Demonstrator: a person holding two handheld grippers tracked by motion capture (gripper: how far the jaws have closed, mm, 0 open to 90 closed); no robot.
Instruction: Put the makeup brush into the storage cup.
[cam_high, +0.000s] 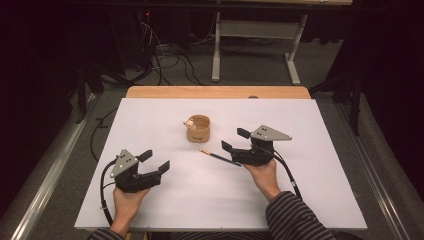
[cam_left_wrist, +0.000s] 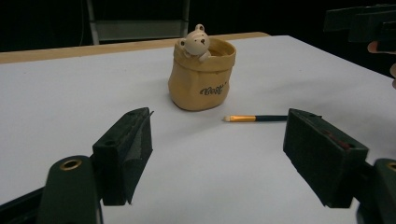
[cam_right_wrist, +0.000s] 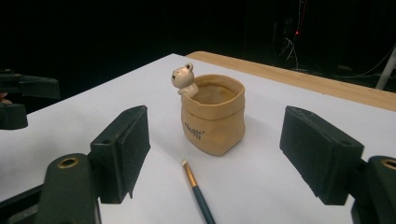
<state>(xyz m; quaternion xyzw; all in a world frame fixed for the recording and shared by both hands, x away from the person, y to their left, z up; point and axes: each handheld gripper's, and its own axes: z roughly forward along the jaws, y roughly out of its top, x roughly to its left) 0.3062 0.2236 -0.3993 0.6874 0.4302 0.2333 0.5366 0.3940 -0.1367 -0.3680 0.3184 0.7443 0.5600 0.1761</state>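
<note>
1. Fingers (cam_right_wrist: 121, 149) of our right gripper (cam_high: 234, 139) are standing wide apart, holding nothing; our left gripper (cam_high: 154, 161) is gaping too.
2. We are facing the brush (cam_high: 220, 158) just below the right jaws, lying flat, tip toward the bear pot (cam_high: 198, 128), nearer our right hand.

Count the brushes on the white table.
1. A thin dark-handled brush with gold ferrule lies flat on the white table, just in front of the tan bear-trimmed sack-shaped cup, near the right tool.
</note>
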